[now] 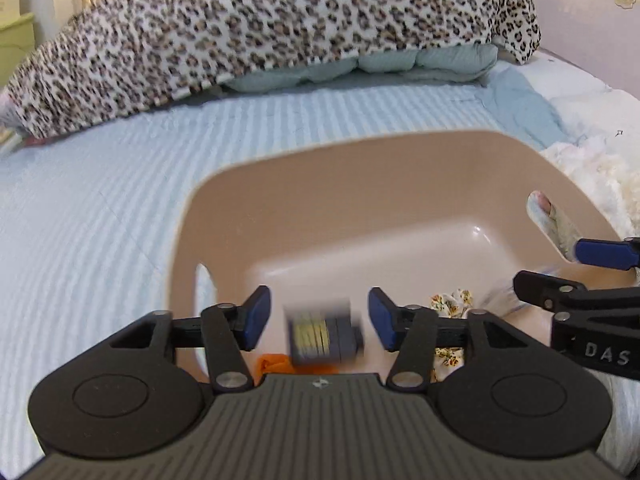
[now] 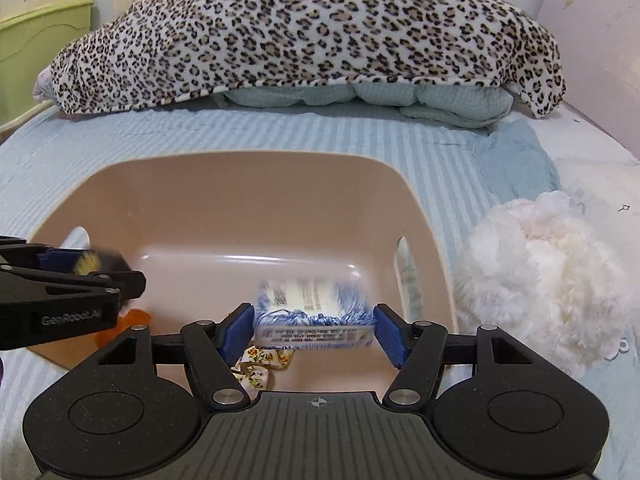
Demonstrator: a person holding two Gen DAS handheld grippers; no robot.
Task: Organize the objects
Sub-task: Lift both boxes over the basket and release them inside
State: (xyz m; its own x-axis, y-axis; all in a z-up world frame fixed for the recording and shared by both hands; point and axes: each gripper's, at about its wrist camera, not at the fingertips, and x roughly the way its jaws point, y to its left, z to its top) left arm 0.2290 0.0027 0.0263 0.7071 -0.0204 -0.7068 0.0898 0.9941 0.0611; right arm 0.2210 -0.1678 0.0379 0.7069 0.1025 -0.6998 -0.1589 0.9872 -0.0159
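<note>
A: Start at the tools. The left gripper point(image 1: 319, 318) has its blue pads spread wide; a small dark blue box with yellow stripes point(image 1: 324, 336), motion-blurred, sits in the gap, touching neither pad.

B: And the right gripper point(image 2: 315, 332)?

A: Also parted. A blue-and-white printed packet point(image 2: 314, 320), flat and rectangular, spans the gap; it is too blurred to tell whether the pads touch it.

B: What lies below?

A: A smooth, glossy beige plastic basin point(image 2: 256, 184) with rounded corners and cut-out handles. In it: a floral cloth piece point(image 2: 260, 364) and something orange point(image 2: 134, 318). Most of its floor is bare.

B: Around it?

A: Ribbed pale blue bedding point(image 2: 280, 136); a fluffy white plush point(image 2: 536, 280) just beside the basin's right rim; a leopard-print blanket point(image 2: 304, 28) well behind.
</note>
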